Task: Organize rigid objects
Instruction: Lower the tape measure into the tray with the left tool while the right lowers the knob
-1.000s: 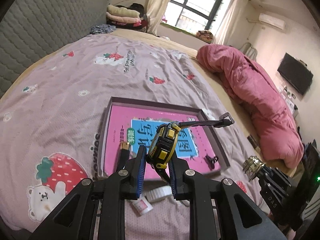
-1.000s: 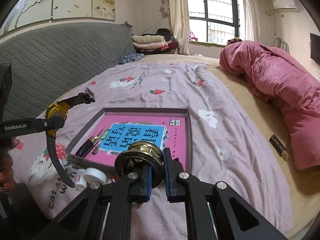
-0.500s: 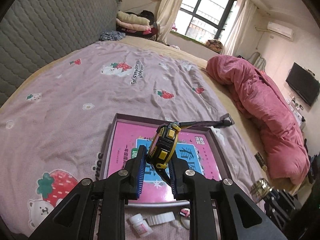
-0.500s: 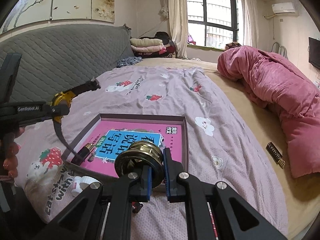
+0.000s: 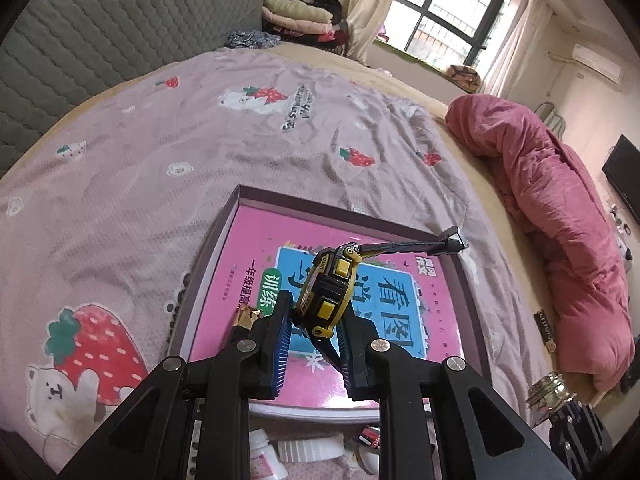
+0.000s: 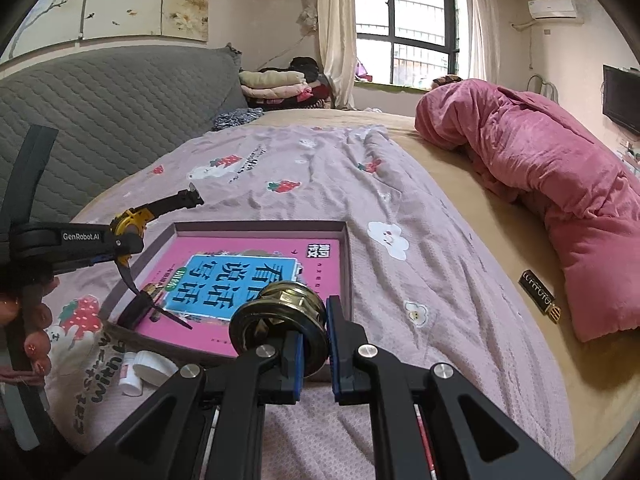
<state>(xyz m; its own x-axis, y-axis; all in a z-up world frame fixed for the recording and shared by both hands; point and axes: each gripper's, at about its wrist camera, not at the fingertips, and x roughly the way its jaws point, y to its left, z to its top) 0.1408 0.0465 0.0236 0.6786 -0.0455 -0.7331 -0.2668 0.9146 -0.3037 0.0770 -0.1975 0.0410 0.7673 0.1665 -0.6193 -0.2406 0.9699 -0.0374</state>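
Observation:
My left gripper (image 5: 310, 340) is shut on a yellow and black wristwatch (image 5: 330, 292), held above a shallow purple tray (image 5: 224, 236) with a pink book (image 5: 404, 320) in it; the strap sticks out to the right. A gold and black lipstick (image 5: 244, 318) lies at the tray's left side. My right gripper (image 6: 314, 348) is shut on a round brass fitting (image 6: 280, 316), just above the tray's near edge (image 6: 346, 256). The watch also shows in the right wrist view (image 6: 134, 222).
A small white bottle (image 6: 130, 372) and a white cap (image 6: 154, 366) lie on the strawberry-print blanket (image 5: 120, 200) in front of the tray. A pink duvet (image 6: 540, 184) lies at the right, with a black and gold bar (image 6: 538, 292) beside it. A grey headboard (image 6: 100, 120) stands left.
Both grippers have moved forward over the tray with their objects still held. The tray and book look larger and nearer in both views.

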